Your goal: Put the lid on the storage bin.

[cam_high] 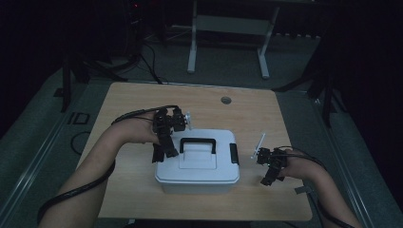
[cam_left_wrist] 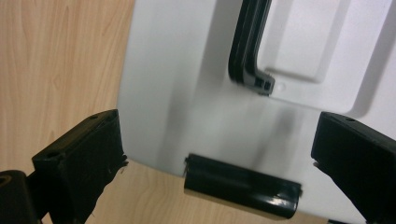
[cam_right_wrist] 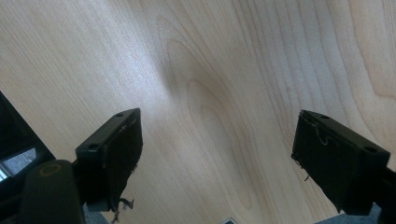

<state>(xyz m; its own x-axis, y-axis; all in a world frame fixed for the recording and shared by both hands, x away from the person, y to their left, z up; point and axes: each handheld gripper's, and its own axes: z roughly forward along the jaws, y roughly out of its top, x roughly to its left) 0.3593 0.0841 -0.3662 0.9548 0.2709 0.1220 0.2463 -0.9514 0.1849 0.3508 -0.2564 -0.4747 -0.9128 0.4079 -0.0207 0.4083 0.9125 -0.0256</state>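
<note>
1. The white box (cam_high: 197,164) stands near the middle of the table (cam_high: 142,102), a little toward the person's edge. Its lid is on, with a black handle (cam_high: 198,143) lying flat on top and one black latch at each short end.

2. The left tongs (cam_high: 161,151) hang at the left end of the box, with the jaws wide apart. In the left gripper view the left latch (cam_left_wrist: 240,185) lies between the two jaws, but neither pad touches it.

3. I judge that the step in hand is the work on this left latch. To do it well, bring the tongs down so that one jaw tip meets the free edge of the latch squarely, then push or pull it along its own hinge, not sideways.

4. Move slowly, because the box is light plastic and may slide on the smooth wood. The other hand could steady it.

5. The right tongs (cam_high: 269,175) rest low over the bare table, to the right of the box and apart from it. Their jaws are also wide apart, with nothing between them.

6. The right latch (cam_high: 234,153) is near this hand, so it could be the next one.

7. The left forearm comes in from the lower left, and the wrist bends so the tongs point down and toward the person. The right forearm lies low along the right edge.
</note>
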